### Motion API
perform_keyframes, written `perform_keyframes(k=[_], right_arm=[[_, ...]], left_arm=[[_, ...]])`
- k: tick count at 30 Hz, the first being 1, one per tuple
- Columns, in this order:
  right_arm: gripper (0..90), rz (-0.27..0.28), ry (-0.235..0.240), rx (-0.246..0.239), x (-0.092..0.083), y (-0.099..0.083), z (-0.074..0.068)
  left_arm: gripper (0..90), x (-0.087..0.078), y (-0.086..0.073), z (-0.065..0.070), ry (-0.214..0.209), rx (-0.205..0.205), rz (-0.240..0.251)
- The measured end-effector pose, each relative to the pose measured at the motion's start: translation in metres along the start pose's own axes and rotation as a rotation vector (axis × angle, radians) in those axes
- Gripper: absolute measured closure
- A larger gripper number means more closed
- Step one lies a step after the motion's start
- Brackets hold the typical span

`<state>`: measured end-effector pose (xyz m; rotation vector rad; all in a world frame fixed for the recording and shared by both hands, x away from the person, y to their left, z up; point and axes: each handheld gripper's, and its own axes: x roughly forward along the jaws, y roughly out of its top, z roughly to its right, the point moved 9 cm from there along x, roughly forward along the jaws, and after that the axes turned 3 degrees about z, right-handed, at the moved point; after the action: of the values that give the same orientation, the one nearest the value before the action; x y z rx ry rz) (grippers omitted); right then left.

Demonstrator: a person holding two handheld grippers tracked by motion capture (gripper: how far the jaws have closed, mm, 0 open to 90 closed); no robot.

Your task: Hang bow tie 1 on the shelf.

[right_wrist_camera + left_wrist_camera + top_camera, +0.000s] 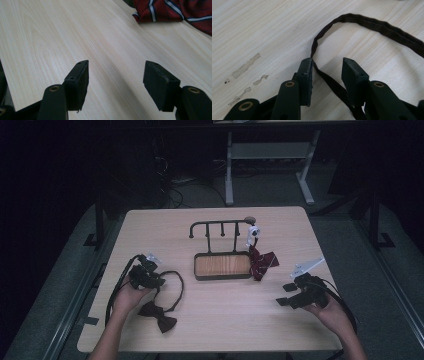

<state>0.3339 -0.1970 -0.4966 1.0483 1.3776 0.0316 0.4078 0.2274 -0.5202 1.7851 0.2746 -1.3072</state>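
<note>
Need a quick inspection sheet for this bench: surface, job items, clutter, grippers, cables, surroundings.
Surface: pale wood table, a few scuff marks in the left gripper view.
Job's things: dark bow tie near the front left, its strap looped on the table; hook rack over a wooden tray; striped red tie draped off the rack's right end.
Clutter: nothing seen.
Grippers: left hand-held gripper straddles the strap, a gap on one side; right hand-held gripper open, nothing between.
Cables: one trails from each gripper.
Surroundings: dark room, desk legs behind.
</note>
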Motion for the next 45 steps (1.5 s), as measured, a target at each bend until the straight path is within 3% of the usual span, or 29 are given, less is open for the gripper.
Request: perform_keyframes(k=[12, 22, 33, 45], right_arm=[[37.3, 0.002, -0.004, -0.004, -0.001, 0.0, 0.0], [37.3, 0.002, -0.001, -0.007, 0.0, 0.0, -0.001], [37.3, -0.003, 0.004, -0.005, 0.001, -0.001, -0.001], [37.3, -0.006, 0.009, -0.003, 0.002, -0.001, -0.002]], left_arm=[[74.2, 0.003, -0.003, 0.0, -0.022, -0.005, -0.015], [89.2, 0.002, -0.003, 0.003, -0.034, 0.023, -0.016], [89.8, -0.001, -0.003, 0.005, -0.039, 0.044, -0.021], [89.8, -0.015, 0.003, 0.009, -0.055, 0.039, 0.027]])
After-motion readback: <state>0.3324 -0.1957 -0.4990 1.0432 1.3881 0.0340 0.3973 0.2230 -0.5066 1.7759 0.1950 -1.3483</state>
